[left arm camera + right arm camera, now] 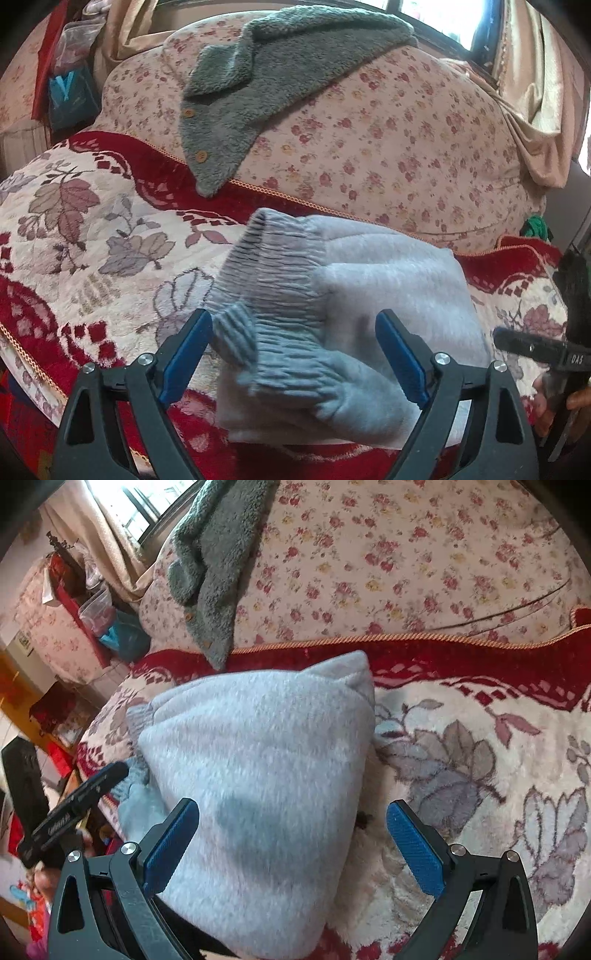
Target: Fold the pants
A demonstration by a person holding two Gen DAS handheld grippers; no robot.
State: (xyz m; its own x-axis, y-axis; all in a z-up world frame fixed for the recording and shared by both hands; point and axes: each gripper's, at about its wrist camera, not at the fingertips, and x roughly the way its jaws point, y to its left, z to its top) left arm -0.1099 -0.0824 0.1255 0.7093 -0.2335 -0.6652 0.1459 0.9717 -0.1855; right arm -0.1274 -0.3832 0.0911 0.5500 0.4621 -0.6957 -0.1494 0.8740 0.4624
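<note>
Claws first: my left claw (295,354) and right claw (293,843) both stand spread, blue pads clear of the folded pale-grey fleece pants (343,314) lying between them on the red-and-cream leaf-patterned blanket (92,229). Beyond, I see a grey-green fuzzy buttoned garment (258,92) draped on a floral quilt (388,147).

One pants (369,295), one cardigan (266,85), two blankets (92,229).

The pants (369,295) are pale grey fleece, their ribbed waistband (273,291) a darker grey. The blanket (92,221) beneath is cream with dusty mauve and grey leaves, bordered in deep red (edged with orange cord). The quilt (388,147) is pink with small red roses. A grey-green fuzzy garment (258,92) carries tan buttons. Fingers (170,845) have blue pads on black.
</note>
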